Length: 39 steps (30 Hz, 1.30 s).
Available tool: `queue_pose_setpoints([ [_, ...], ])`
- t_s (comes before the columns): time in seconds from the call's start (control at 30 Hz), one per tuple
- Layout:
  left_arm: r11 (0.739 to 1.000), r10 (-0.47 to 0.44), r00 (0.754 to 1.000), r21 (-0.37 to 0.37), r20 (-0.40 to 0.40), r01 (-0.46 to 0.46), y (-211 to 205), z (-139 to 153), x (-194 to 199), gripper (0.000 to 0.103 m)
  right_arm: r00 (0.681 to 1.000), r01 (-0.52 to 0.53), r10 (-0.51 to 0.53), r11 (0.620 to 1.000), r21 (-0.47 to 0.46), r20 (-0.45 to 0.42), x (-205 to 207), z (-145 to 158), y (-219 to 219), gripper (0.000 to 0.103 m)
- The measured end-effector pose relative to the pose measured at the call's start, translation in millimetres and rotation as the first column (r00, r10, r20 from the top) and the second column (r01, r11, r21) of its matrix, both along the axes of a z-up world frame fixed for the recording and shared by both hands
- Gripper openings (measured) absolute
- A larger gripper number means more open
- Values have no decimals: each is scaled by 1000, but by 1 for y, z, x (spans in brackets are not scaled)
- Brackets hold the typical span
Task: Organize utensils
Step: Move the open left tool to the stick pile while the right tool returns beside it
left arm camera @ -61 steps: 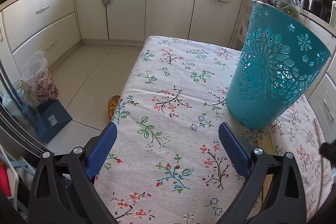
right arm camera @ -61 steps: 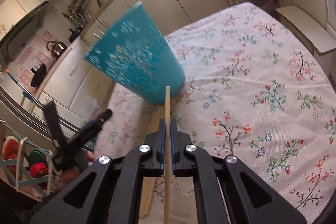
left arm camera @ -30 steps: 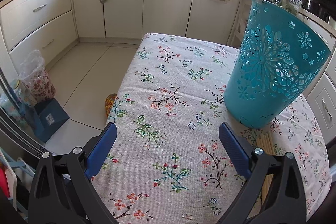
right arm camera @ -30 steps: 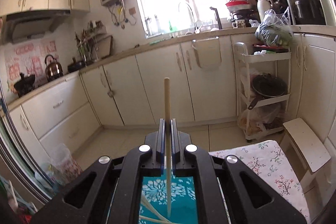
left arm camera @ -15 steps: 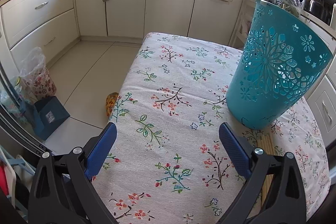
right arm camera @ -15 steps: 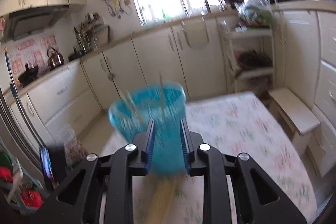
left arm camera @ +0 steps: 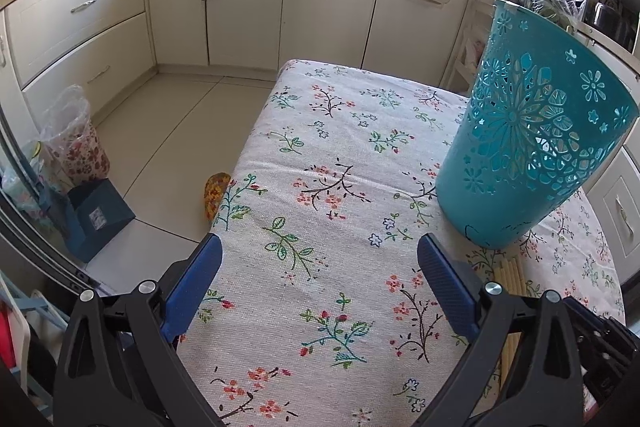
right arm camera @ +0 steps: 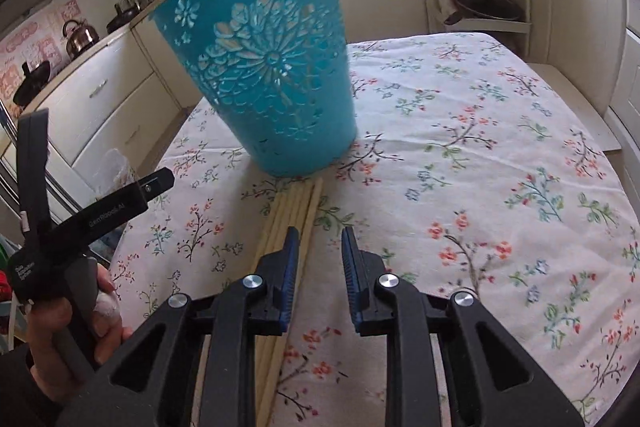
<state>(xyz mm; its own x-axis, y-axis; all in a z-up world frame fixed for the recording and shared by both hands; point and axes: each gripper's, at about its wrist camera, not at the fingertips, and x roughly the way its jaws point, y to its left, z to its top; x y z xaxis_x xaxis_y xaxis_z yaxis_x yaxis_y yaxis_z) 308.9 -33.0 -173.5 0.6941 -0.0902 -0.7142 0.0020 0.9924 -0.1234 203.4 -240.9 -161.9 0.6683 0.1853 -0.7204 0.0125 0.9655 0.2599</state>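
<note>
Several chopsticks (right arm camera: 298,215) lie on the tabletop (right arm camera: 480,147) at six o'clock from the blue basket (right arm camera: 272,75), waiting. Right gripper (right arm camera: 320,251) hovers slightly apart, empty; left gripper (left arm camera: 320,259) wide apart, empty.

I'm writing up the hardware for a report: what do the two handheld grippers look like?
Both are black plastic frames with cut-out struts and silver bolt heads. The left gripper and the right gripper have blue ribbed jaws. Seen from the right wrist, the left one bears small white lettering on its body, and the hand holding it shows a dark sleeve.
</note>
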Motion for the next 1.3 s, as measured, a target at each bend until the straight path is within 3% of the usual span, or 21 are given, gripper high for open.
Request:
queue_pose_setpoints([
  [0.17, 1000, -2, 1000, -4, 0, 2, 0, 0, 1, 94, 998, -21, 17, 998, -66, -55, 15, -11, 13, 22],
  [0.33, 1000, -5, 1000, -5, 0, 5, 0, 0, 1, 94, 998, -31, 26, 994, -105, -52, 13, -11, 15, 21],
  [0.5, 1000, -13, 1000, -13, 1, 13, 0, 0, 2, 94, 994, -89, 77, 979, -182, -72, 8, -11, 19, 9],
  [0.6, 999, -38, 999, -18, 13, 38, -2, 2, -1, 94, 992, -97, 81, 979, -179, -94, 0, -10, 7, 9],
  [0.77, 981, -181, 983, -79, -41, 177, -27, 1, -18, 94, 997, -35, 31, 998, -54, -75, -17, -14, -24, 9],
  [0.97, 959, -268, 960, 68, -80, 273, -76, -3, -32, 94, 998, -17, 16, 1000, -15, -68, -15, -14, -26, 9],
  [1.3, 949, -252, 955, 152, -159, 276, -95, -17, -28, 94, 997, -27, 27, 1000, -9, -69, -16, -11, -23, 14],
])
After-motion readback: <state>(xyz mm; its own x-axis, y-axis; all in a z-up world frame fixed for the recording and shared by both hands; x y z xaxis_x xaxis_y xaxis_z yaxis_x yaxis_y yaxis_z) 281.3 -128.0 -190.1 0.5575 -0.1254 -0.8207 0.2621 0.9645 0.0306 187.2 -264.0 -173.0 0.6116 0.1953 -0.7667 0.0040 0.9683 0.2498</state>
